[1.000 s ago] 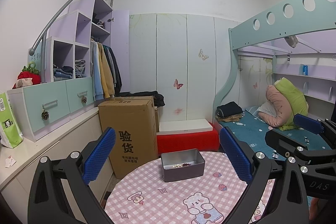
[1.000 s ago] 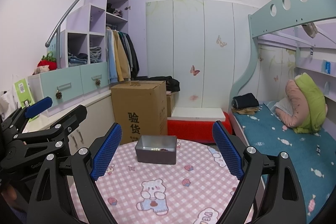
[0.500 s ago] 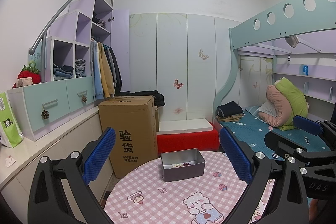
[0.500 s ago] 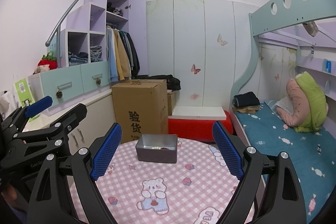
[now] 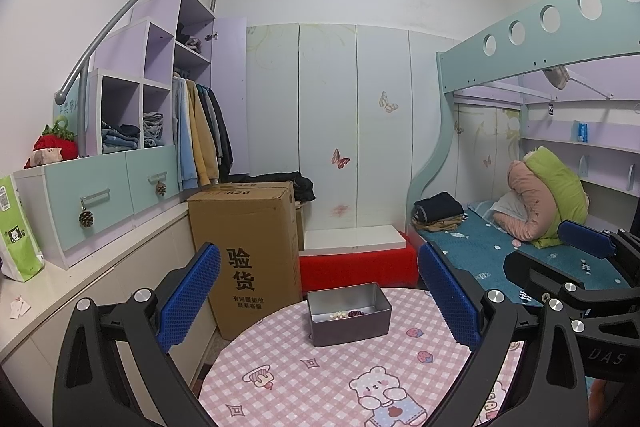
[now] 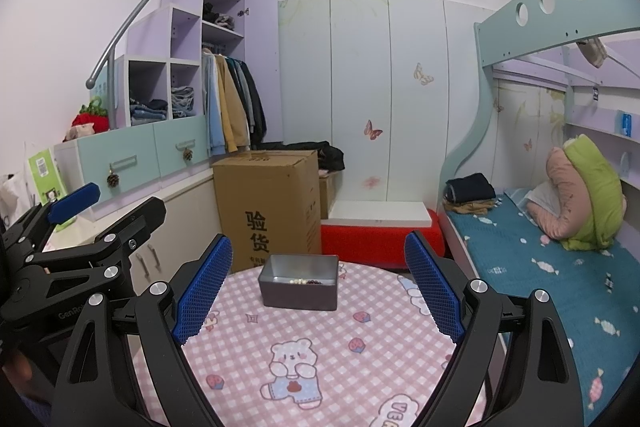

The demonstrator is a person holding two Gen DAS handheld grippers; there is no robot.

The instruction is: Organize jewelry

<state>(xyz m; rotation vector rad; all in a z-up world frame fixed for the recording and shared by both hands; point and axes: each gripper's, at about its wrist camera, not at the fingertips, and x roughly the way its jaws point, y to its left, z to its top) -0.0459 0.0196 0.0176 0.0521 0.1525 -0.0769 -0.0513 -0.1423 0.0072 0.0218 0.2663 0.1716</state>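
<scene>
A grey metal tin [image 5: 348, 313] stands at the far edge of the round table [image 5: 320, 379] with the pink checked cloth. Small beads, pale and dark red [image 5: 346, 314], lie inside it. The tin also shows in the right wrist view [image 6: 298, 287] with the beads [image 6: 306, 281]. My left gripper [image 5: 318, 291] is open and empty, held above the table short of the tin. My right gripper [image 6: 318, 281] is open and empty, also short of the tin. The right gripper shows at the right edge of the left wrist view [image 5: 580, 267]; the left one shows at the left of the right wrist view [image 6: 76, 227].
A tall cardboard box [image 5: 246, 247] stands on the floor just behind the table on the left. A red bench with a white top [image 5: 356, 255] is behind the table. A bunk bed [image 5: 520, 259] lies to the right, cabinets and a counter [image 5: 80, 267] to the left.
Both views are almost still. The right wrist view has drifted very slightly, so the tin sits a touch higher and to the right in it.
</scene>
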